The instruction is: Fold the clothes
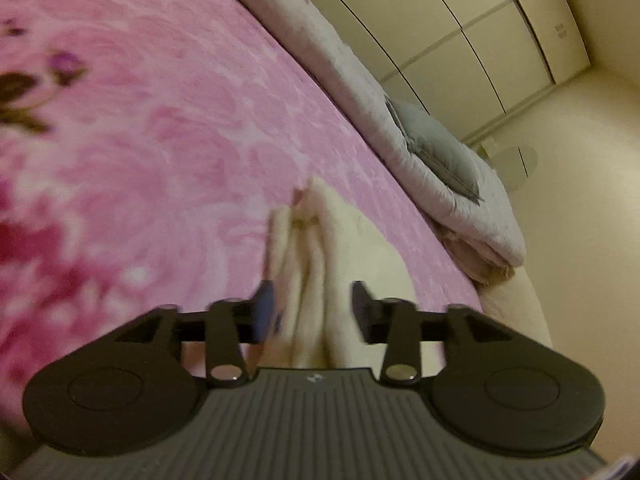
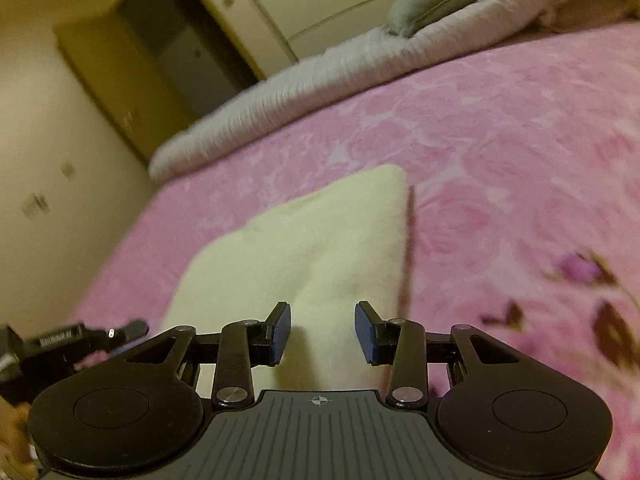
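A cream garment (image 2: 312, 240) lies folded flat on the pink floral blanket (image 2: 500, 152). My right gripper (image 2: 323, 332) is open, its blue pads (image 2: 280, 332) standing apart just over the garment's near edge with nothing pinched. In the left wrist view the same cream garment (image 1: 320, 248) shows as bunched layered folds running forward between the fingers. My left gripper (image 1: 314, 312) is open, with the folds lying loose in the gap between its fingers (image 1: 264, 312). Part of the left gripper (image 2: 60, 344) shows at the right view's lower left edge. Both views are motion-blurred.
A rolled pale grey quilt (image 1: 360, 92) with a grey pillow (image 1: 440, 148) on it lines the far side of the bed. Cream wardrobe doors (image 1: 460, 20) and a wall stand beyond. The blanket (image 1: 140, 140) stretches wide to the left with a dark floral print.
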Available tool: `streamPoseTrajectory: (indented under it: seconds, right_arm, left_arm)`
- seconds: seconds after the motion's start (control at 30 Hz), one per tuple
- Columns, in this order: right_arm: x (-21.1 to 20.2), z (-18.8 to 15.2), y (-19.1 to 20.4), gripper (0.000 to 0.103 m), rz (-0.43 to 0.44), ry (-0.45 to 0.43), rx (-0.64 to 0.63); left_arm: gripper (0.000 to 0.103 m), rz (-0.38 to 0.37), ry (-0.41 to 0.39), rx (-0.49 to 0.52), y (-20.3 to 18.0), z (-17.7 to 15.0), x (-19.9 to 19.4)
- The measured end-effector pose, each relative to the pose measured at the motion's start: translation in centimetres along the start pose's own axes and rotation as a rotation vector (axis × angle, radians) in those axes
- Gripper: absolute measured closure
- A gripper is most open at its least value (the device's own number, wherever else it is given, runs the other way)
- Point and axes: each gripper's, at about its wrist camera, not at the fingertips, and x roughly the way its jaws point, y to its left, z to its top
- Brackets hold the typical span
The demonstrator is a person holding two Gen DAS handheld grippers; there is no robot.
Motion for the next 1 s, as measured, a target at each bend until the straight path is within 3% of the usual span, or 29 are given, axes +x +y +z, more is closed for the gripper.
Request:
streamPoseTrajectory:
  seconds: [0.23, 0.43, 0.57, 0.67, 0.7, 0.73, 0.83, 0.93, 1.0]
  right_arm:
    - [-6.6, -3.6, 0.1, 0.061, 0.067, -0.055, -0.115]
    - [-5.2, -4.9, 2.1, 0.060, 0.038, -0.025, -0.261]
    - [-3.5, -6.0, 4.2, 0.059, -0.056, 0.001, -0.475]
    - [-2.6, -7.4, 5.2, 0.060, -0.086, -0.018, -0.610]
    - [-2.4, -7.9, 5.4, 0.072, -0.116, -0.038, -0.654]
    - [-2.4, -8.2, 5.6, 0.095, -0.125, -0.056, -0.687]
    - [-2.5, -8.9, 6.0, 0.096, -0.123, -0.094, -0.762]
    - [-1.4, -10.1, 5.8, 0.096, -0.155, -0.043, -0.841]
    - [-0.9, -10.6, 5.4, 0.096, -0.175, -0.009, -0.845]
  left_arm:
    - [0.053, -0.076, 0.070, -0.137, 1.2, -3.2, -3.0]
    - [0.053, -0.107, 0.074, -0.202, 1.7, -3.7, -0.9]
    - [0.081, -0.134, 0.089, -0.220, 2.1, -4.0, 0.0]
    - [0.087, -0.159, 0.036, -0.163, 2.0, -4.3, -1.1]
    - [0.088, -0.168, 0.013, -0.138, 1.8, -4.4, -1.7]
    - [0.088, -0.176, -0.011, -0.113, 1.7, -4.6, -2.2]
    - [0.088, -0.154, -0.045, -0.064, 2.0, -4.9, -3.1]
    - [0.088, -0.099, 0.012, -0.073, 3.6, -5.6, -1.0]
    - [0.087, -0.129, 0.017, -0.121, 4.3, -5.8, -0.2]
